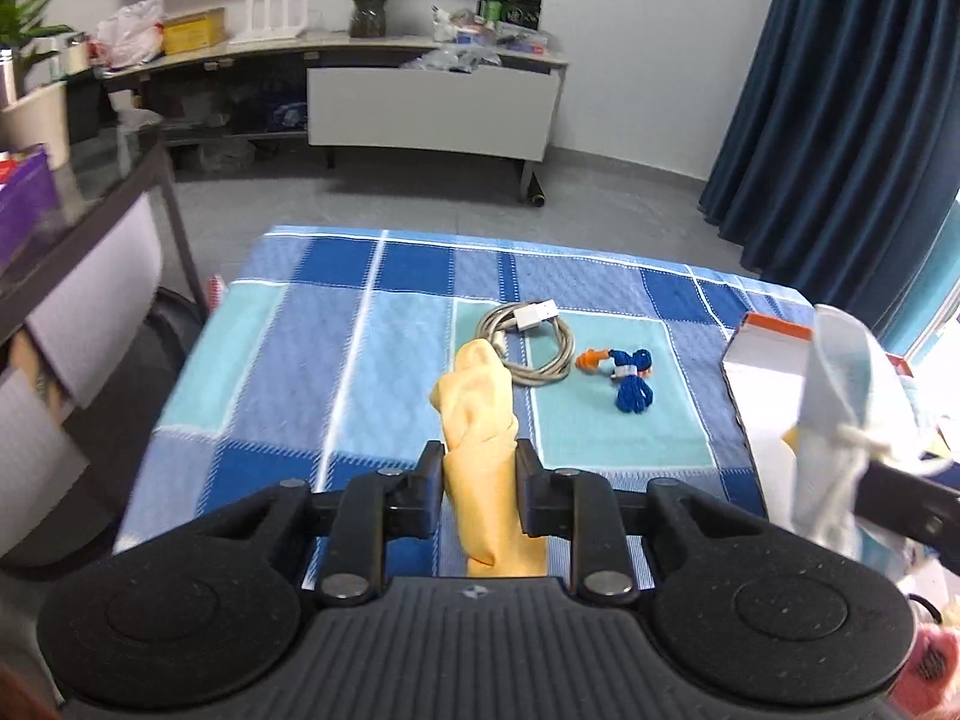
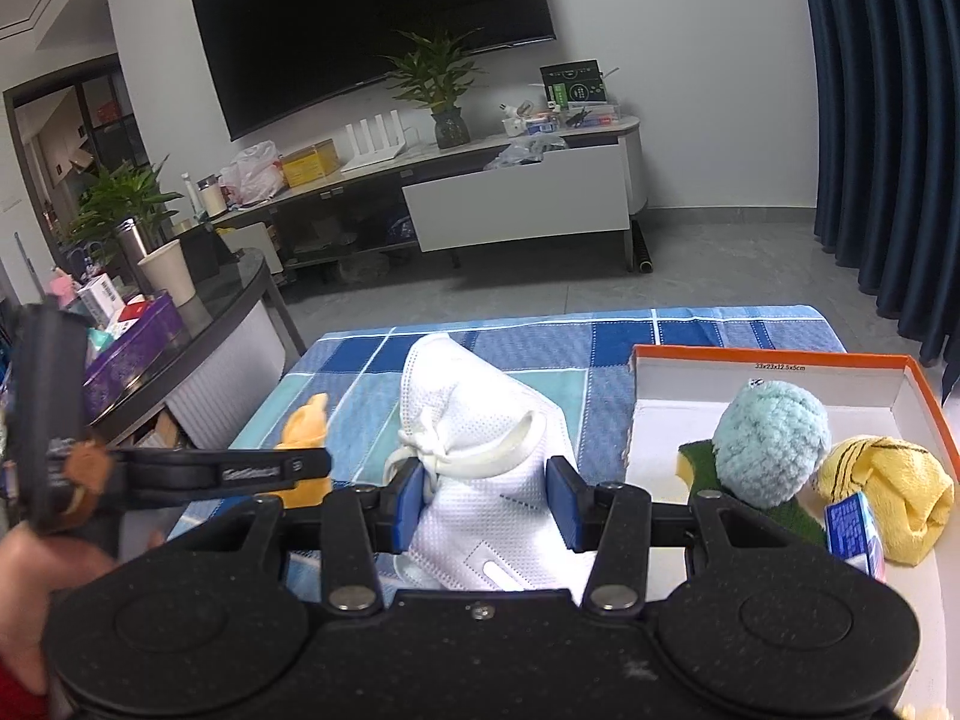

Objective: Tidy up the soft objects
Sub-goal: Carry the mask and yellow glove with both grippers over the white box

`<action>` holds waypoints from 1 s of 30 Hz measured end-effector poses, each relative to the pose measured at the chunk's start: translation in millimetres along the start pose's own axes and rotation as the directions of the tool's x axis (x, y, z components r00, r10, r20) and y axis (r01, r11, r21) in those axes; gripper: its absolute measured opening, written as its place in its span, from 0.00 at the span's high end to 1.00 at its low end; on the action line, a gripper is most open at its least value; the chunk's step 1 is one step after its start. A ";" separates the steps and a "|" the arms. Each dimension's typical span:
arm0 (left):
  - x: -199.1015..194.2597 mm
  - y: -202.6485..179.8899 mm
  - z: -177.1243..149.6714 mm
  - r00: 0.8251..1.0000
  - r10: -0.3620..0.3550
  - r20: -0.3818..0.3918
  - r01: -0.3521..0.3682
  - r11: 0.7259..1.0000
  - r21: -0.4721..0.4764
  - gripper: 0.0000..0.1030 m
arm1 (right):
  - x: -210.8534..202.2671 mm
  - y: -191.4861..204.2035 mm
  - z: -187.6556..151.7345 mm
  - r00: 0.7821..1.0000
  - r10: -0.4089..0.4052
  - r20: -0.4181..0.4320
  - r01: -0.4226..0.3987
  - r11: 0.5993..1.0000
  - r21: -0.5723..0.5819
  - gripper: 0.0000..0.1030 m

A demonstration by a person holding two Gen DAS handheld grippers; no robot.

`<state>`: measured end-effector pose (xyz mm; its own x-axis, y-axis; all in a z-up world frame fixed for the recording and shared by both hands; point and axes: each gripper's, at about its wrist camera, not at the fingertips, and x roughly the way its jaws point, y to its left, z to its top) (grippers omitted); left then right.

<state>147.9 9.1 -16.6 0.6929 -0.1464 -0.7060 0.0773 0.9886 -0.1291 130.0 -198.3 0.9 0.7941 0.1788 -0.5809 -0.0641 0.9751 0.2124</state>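
Note:
My left gripper (image 1: 480,468) is shut on a rolled orange-yellow cloth (image 1: 480,414), held just above the blue checked tablecloth (image 1: 300,324). My right gripper (image 2: 489,495) is shut on a white face mask (image 2: 480,438), lifted above the cloth beside the orange-rimmed white box (image 2: 774,360). The mask also shows at the right of the left wrist view (image 1: 840,396). In the box lie a pale blue plush ball (image 2: 771,441), a green scouring pad (image 2: 702,462), a yellow towel (image 2: 894,486) and a small blue packet (image 2: 852,531). The cloth shows in the right wrist view (image 2: 309,426).
A coiled white cable (image 1: 534,342) and a blue cord with orange earplugs (image 1: 624,375) lie on the tablecloth. A dark glass table (image 2: 228,300) with boxes stands at the left. A TV cabinet (image 2: 516,204) stands against the far wall; blue curtains (image 1: 840,108) hang at the right.

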 end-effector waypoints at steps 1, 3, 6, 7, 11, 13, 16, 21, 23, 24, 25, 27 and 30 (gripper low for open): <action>-5.5 2.2 -1.4 1.000 -0.005 -0.001 0.005 1.000 -0.011 0.76 | -2.7 2.1 -1.7 1.000 0.003 0.000 -0.003 1.000 -0.003 0.48; -20.1 2.0 -8.6 1.000 0.001 0.008 -0.001 1.000 -0.012 0.76 | -7.1 6.0 -5.2 1.000 0.003 -0.003 -0.003 1.000 -0.013 0.48; -36.8 -0.2 -16.7 1.000 0.009 0.016 -0.008 1.000 -0.013 0.76 | -13.6 9.0 -9.4 1.000 0.009 -0.006 -0.009 1.000 -0.016 0.48; -41.7 -0.7 -19.8 1.000 0.012 0.018 -0.012 1.000 -0.019 0.76 | -15.2 10.2 -9.9 1.000 0.010 -0.007 -0.010 1.000 -0.017 0.48; -55.8 -1.8 -29.1 1.000 0.022 0.022 -0.022 0.999 -0.024 0.76 | -25.5 16.8 -13.8 1.000 0.015 -0.002 -0.015 0.999 -0.035 0.48; -63.0 -1.5 -34.3 0.999 0.027 0.024 -0.026 0.999 -0.023 0.76 | -30.8 19.4 -15.8 1.000 0.013 0.003 -0.013 0.999 -0.046 0.48; -70.7 -0.6 -39.6 0.999 0.030 0.029 -0.030 0.999 -0.023 0.76 | -37.0 22.3 -18.6 1.000 0.015 0.009 -0.015 0.999 -0.047 0.48; -81.5 0.4 -46.7 0.998 0.033 0.046 -0.031 0.999 -0.030 0.76 | -46.5 30.0 -22.2 1.000 0.021 0.018 -0.020 0.998 -0.065 0.48; -84.0 -0.2 -47.8 0.998 0.029 0.051 -0.027 0.999 -0.032 0.76 | -50.0 31.3 -23.4 1.000 0.022 0.021 -0.020 0.997 -0.068 0.48; -85.9 -0.3 -48.9 0.998 0.028 0.055 -0.026 0.999 -0.033 0.76 | -52.1 32.0 -24.0 0.999 0.022 0.023 -0.021 0.997 -0.070 0.48; -87.8 -0.5 -50.1 0.998 0.026 0.057 -0.024 0.999 -0.034 0.76 | -54.1 32.7 -24.2 0.999 0.021 0.027 -0.019 0.997 -0.072 0.48; -90.2 -1.3 -52.1 0.998 0.020 0.063 -0.018 0.999 -0.033 0.76 | -58.1 33.6 -25.3 0.999 0.020 0.034 -0.017 0.997 -0.076 0.48; -93.5 -1.3 -55.6 0.997 0.011 0.070 -0.009 0.999 -0.033 0.76 | -63.2 34.4 -26.5 0.999 0.015 0.041 -0.012 0.997 -0.080 0.48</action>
<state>43.2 19.6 10.8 0.7425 -0.1322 -0.6566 0.0472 0.9882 -0.1456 61.6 -172.6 24.0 0.8175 0.1880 -0.5444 -0.1216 0.9803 0.1560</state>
